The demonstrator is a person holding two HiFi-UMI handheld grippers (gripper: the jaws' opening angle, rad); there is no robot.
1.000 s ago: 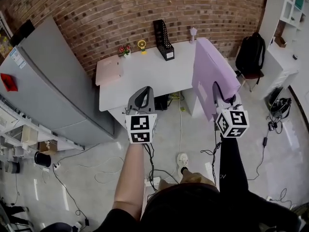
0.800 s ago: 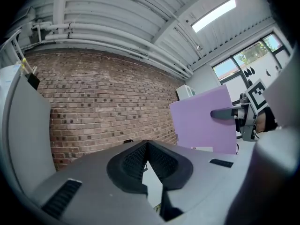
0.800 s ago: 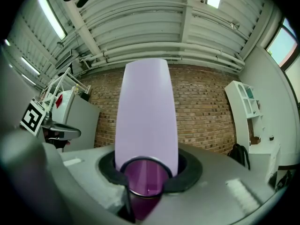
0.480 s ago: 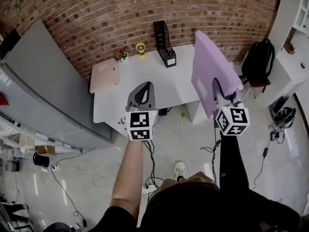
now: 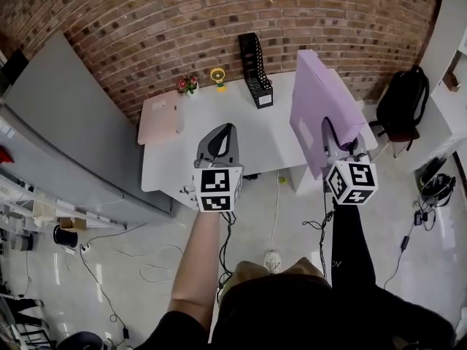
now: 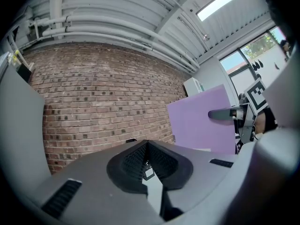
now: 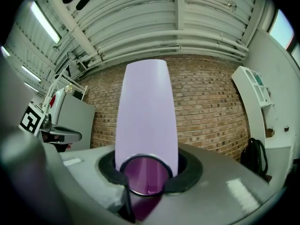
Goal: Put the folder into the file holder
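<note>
A lilac folder point(image 5: 317, 104) stands upright in the air over the right end of the white desk point(image 5: 219, 133). My right gripper point(image 5: 337, 146) is shut on its lower edge. In the right gripper view the folder point(image 7: 146, 121) rises straight up from between the jaws. A black mesh file holder point(image 5: 255, 71) stands at the back of the desk by the brick wall, left of the folder. My left gripper point(image 5: 221, 146) hangs before the desk's front edge, shut and holding nothing; its view shows the jaws point(image 6: 147, 159) meeting and the folder point(image 6: 201, 121) to the right.
A pink folder point(image 5: 160, 122) lies on the desk's left end. Small flower ornaments point(image 5: 204, 79) stand by the wall. A grey cabinet point(image 5: 66, 137) is to the left, a black backpack point(image 5: 405, 104) on a chair to the right. Cables trail on the floor.
The view has shifted nearer the desk, which now sits lower and more central in the picture. The lilac folder stands more upright in my right gripper. The left gripper keeps its place.
</note>
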